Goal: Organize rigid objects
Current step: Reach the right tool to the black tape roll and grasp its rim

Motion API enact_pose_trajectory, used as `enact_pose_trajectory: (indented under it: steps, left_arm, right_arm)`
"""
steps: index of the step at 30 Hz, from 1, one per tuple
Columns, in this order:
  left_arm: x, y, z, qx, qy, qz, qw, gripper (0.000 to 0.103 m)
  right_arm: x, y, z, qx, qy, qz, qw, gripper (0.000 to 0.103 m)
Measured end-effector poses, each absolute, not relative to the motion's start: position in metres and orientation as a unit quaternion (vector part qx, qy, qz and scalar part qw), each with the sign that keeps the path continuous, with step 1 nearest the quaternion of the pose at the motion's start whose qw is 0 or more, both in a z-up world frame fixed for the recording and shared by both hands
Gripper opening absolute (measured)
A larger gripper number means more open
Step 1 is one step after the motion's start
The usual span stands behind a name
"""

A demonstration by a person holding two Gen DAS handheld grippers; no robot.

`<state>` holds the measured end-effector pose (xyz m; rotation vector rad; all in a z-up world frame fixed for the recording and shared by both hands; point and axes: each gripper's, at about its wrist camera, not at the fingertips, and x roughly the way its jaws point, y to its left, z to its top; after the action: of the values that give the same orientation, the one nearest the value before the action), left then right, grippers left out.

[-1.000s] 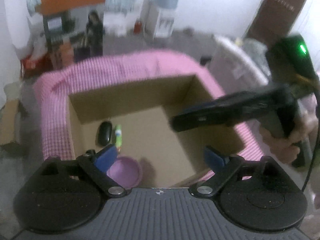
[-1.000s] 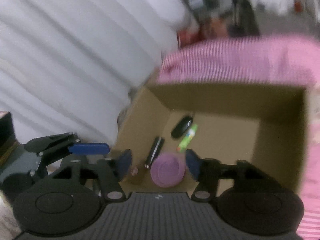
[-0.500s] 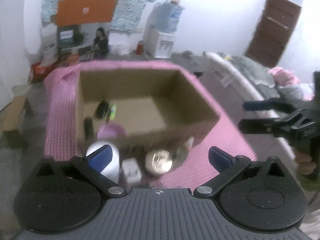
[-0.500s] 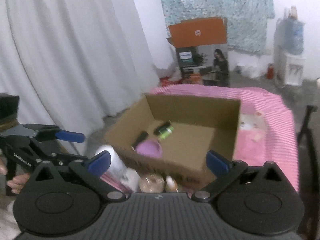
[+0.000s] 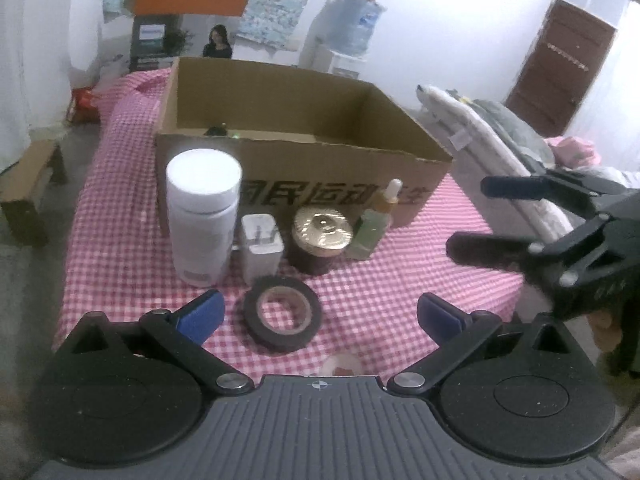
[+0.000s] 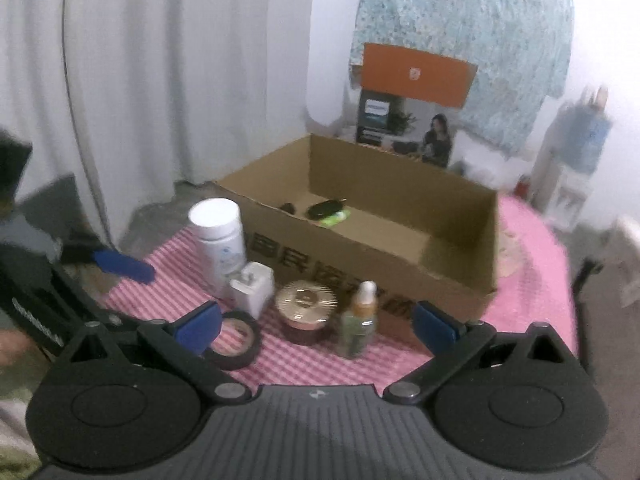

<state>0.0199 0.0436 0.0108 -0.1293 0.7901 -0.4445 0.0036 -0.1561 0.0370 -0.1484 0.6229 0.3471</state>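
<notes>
Cardboard box holds perhaps a mouse.

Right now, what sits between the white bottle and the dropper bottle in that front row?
In the left wrist view, two things: the white charger plug next to the white bottle, then the gold-lidded jar beside the dropper bottle.

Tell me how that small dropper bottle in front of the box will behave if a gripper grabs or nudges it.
The dropper bottle stands tall and narrow on the checked cloth, so a nudge would probably tip it. It looks like glass, likely slippery and breakable. The rubber bulb on top would likely squash; gripping the body seems safer.
</notes>
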Motion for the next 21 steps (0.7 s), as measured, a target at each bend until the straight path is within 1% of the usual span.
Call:
enact_pose_trajectory:
  steps: [3, 6, 9, 12, 15, 17, 18, 19, 20, 21]
  left_arm:
    - [0.019, 0.034, -0.001, -0.016, 0.374, -0.187, 0.908, 0.103]
    - [0.025, 0.022, -0.014, 0.025, 0.384, -0.182, 0.905, 0.103]
    - [0.031, 0.014, -0.024, 0.040, 0.393, -0.194, 0.898, 0.103]
    - [0.038, 0.008, -0.035, 0.055, 0.407, -0.186, 0.893, 0.103]
    - [0.044, 0.006, -0.042, 0.056, 0.420, -0.181, 0.888, 0.102]
    - [0.047, 0.005, -0.045, 0.052, 0.424, -0.182, 0.886, 0.098]
    - [0.047, 0.004, -0.046, 0.052, 0.426, -0.182, 0.885, 0.097]
    - [0.048, 0.004, -0.048, 0.054, 0.429, -0.181, 0.883, 0.093]
    - [0.049, 0.003, -0.050, 0.057, 0.431, -0.180, 0.882, 0.089]
    - [0.050, 0.001, -0.051, 0.059, 0.433, -0.181, 0.881, 0.086]
  right_arm:
    - [0.012, -0.167, 0.028, 0.017, 0.319, 0.194, 0.928, 0.103]
    - [0.025, -0.169, 0.012, 0.092, 0.359, 0.207, 0.905, 0.103]
    - [0.041, -0.158, -0.008, 0.094, 0.406, 0.195, 0.888, 0.103]
    - [0.049, -0.148, -0.021, 0.089, 0.418, 0.192, 0.884, 0.103]
    - [0.057, -0.144, -0.029, 0.099, 0.426, 0.199, 0.877, 0.100]
    - [0.064, -0.143, -0.035, 0.105, 0.436, 0.198, 0.872, 0.096]
    - [0.068, -0.142, -0.039, 0.108, 0.440, 0.196, 0.869, 0.090]
    - [0.070, -0.143, -0.041, 0.111, 0.445, 0.195, 0.867, 0.081]
    - [0.073, -0.142, -0.044, 0.113, 0.451, 0.194, 0.864, 0.077]
    - [0.076, -0.142, -0.047, 0.114, 0.456, 0.193, 0.861, 0.069]
